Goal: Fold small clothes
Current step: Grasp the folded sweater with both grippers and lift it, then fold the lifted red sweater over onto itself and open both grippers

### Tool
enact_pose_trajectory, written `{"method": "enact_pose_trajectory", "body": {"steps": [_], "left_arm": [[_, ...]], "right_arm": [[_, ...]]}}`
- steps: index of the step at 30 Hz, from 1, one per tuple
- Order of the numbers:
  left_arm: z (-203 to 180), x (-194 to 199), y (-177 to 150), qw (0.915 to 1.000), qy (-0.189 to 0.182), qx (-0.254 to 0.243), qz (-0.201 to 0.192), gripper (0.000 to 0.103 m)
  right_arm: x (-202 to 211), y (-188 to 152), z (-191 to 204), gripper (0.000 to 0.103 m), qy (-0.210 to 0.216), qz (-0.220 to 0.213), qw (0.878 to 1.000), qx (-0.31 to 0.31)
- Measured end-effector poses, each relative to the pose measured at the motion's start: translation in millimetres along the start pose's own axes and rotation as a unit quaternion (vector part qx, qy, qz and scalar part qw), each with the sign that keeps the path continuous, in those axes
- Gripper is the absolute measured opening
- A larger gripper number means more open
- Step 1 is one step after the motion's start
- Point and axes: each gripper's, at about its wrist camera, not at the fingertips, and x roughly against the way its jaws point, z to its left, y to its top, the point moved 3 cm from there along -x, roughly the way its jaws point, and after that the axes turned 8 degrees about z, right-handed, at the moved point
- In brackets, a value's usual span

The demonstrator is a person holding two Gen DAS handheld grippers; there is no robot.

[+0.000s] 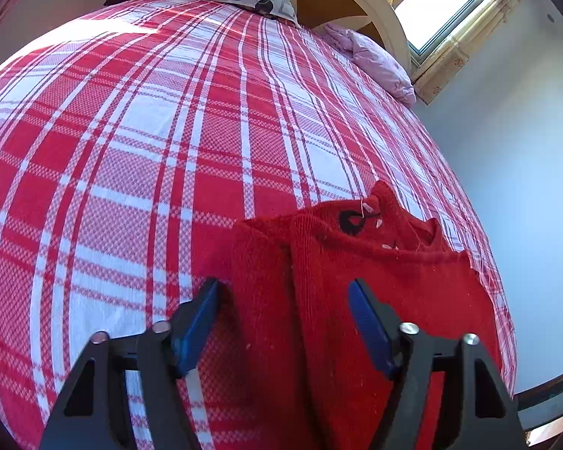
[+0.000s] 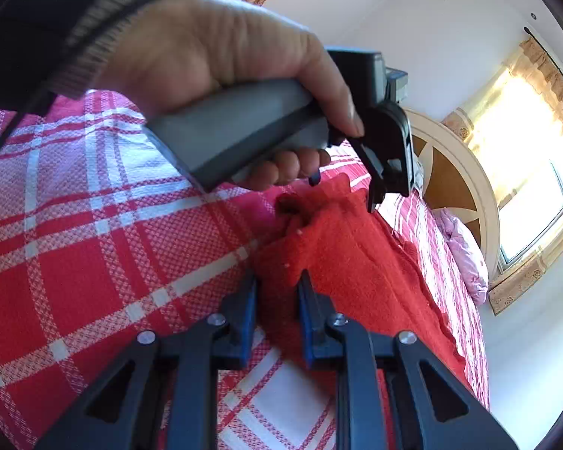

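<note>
I had the red knitted garment (image 1: 356, 281) lying folded on the red-and-white checked bedspread (image 1: 131, 150). My left gripper (image 1: 285, 300) stood released, fabric between its fingers untouched; my right gripper (image 2: 277, 281) was clenched on the garment's edge.

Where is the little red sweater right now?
The red sweater lies on the checked bedspread near the bed's right edge, between the left tongs.
</note>
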Motion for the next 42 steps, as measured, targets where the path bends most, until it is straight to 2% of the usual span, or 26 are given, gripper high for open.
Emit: {"method": "enact_pose_trajectory", "body": {"steps": [1,3,8,17,20,22,23,26,36,42], "left_arm": [[0.5,-2.4,1.0,1.0000,0.007,-0.001,0.005,0.021],[2.4,-4.3,2.5,0.9999,-0.007,0.008,0.006,0.013],[-6.3,7.1,6.3,1.0000,0.000,0.007,-0.002,0.011],[-39.9,25.4,24.0,0.9992,-0.026,0.026,-0.012,0.011],[-61.5,25.8,28.4,0.9992,-0.033,0.017,-0.016,0.011],[-80.2,25.3,30.6,0.9991,-0.038,0.005,-0.018,0.011],[-87.2,25.6,31.1,0.9991,-0.039,0.000,-0.020,0.011],[-114.4,23.7,35.2,0.9986,-0.046,-0.015,-0.022,0.011],[-191.4,1.9,41.2,0.9967,-0.048,-0.064,-0.012,0.011],[-231.0,-23.5,38.5,0.9947,-0.048,-0.091,0.004,0.010]], "right_arm": [[0.3,-0.1,-0.3,0.023,0.002,-0.001,1.000,-0.002],[0.3,-0.5,-3.0,0.022,0.006,-0.003,1.000,-0.006],[3.7,-2.5,-19.5,0.020,0.031,-0.018,0.999,-0.032],[30.8,-18.2,-67.4,0.019,0.069,-0.053,0.988,-0.127],[34.2,-24.7,-81.9,0.019,0.077,-0.057,0.983,-0.155],[36.2,-32.7,-97.2,0.019,0.089,-0.058,0.977,-0.187],[38.2,-42.4,-112.0,0.019,0.102,-0.060,0.968,-0.222],[44.0,-56.9,-130.9,0.018,0.113,-0.065,0.954,-0.269],[60.5,-107.3,-181.0,0.018,0.112,-0.076,0.913,-0.384],[58.2,-146.4,-202.8,0.018,0.117,-0.061,0.882,-0.453]]}}
